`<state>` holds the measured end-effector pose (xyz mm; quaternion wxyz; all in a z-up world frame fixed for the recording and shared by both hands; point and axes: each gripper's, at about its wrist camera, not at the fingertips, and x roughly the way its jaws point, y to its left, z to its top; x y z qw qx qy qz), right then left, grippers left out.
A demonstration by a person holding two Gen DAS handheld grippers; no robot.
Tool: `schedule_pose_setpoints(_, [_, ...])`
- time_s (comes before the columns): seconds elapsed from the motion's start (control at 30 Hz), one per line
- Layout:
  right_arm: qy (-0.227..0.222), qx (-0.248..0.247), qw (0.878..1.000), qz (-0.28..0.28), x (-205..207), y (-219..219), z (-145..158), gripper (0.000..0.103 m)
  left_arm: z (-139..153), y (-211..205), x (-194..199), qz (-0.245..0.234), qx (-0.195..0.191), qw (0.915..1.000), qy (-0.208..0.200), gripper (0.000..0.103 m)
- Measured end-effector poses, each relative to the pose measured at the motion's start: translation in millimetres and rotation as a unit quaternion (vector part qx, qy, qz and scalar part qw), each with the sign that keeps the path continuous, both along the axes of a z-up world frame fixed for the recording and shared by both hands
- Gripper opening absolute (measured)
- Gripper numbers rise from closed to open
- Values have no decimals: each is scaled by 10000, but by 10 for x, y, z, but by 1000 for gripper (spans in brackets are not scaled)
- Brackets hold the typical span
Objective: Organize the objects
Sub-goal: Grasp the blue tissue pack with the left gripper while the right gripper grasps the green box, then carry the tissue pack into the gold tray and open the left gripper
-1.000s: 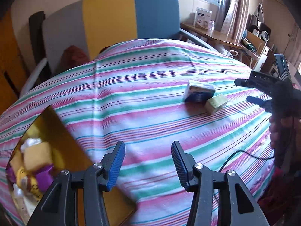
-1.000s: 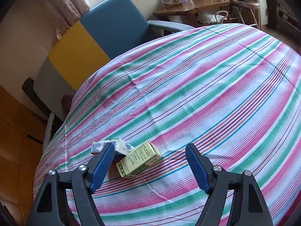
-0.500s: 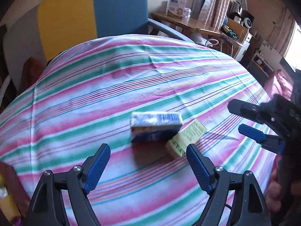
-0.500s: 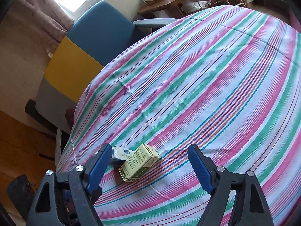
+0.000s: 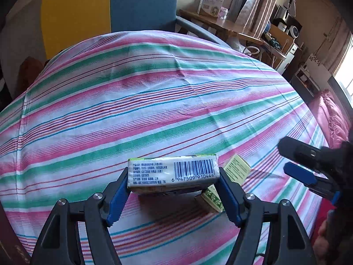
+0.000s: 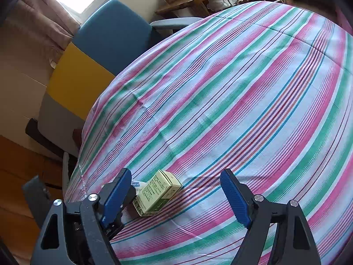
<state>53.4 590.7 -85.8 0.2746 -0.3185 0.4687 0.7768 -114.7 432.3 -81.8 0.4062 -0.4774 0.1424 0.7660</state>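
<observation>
My left gripper (image 5: 173,195) is shut on a white tissue pack (image 5: 173,173) with a barcode, its blue pads pressing both ends just above the striped cloth. A pale green box (image 5: 236,171) lies right beside the pack on the cloth. In the right wrist view the green box (image 6: 157,193) lies between the fingers, nearer the left finger, and a bit of the tissue pack (image 6: 139,185) shows behind it. My right gripper (image 6: 176,198) is open and empty; it also shows at the right edge of the left wrist view (image 5: 308,167).
The striped tablecloth (image 5: 154,101) covers the round table. A blue, yellow and grey chair (image 5: 141,6) stands behind it. A wooden desk (image 5: 222,25) with a white box is at the back right. A dark red box edge (image 5: 8,243) shows at the lower left.
My left gripper moved forward to the tissue pack and closed on its ends. The right gripper stayed open near the green box and shifted slightly.
</observation>
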Motion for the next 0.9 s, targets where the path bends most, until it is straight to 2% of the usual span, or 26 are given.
schedule_pose_setpoints(0.13, [-242,43,9991,334,-167,-47,-65,83,109,-418,133,143,84,9999,22,75])
schedule_pose_setpoints(0.23, [-500,202,9958,738,-326,-151,-123,90,138,-758,226,311,121,9994,-71,75])
schedule_pose_setpoints(0.33, [-644,241,9924,1025,-453,-239,-190,90,191,-1058,350,403,160,9991,-24,75])
schedule_pose_setpoints(0.47, [-649,370,9925,965,-476,-249,-193,90,292,-1396,484,476,315,9984,-65,75])
schedule_pose_setpoints(0.53, [-623,617,9906,1046,-499,-287,-135,93,347,-1556,553,496,411,9979,-82,75])
schedule_pose_setpoints(0.57, [-649,749,9882,1167,-545,-327,-118,96,367,-1620,579,498,445,9977,-98,75])
schedule_pose_setpoints(0.67, [-896,1184,9756,1616,-708,-473,-113,98,439,-1839,628,560,548,9968,-162,75])
schedule_pose_setpoints(0.73, [-1062,1305,9668,1922,-774,-550,-167,102,475,-2005,648,649,601,9959,-194,75])
schedule_pose_setpoints(0.87, [-1479,1532,9528,2165,-859,-595,-305,102,503,-2298,668,836,708,9936,-285,75])
schedule_pose_setpoints(0.9, [-1467,1568,9523,2170,-863,-592,-321,96,509,-2357,678,891,718,9930,-278,75])
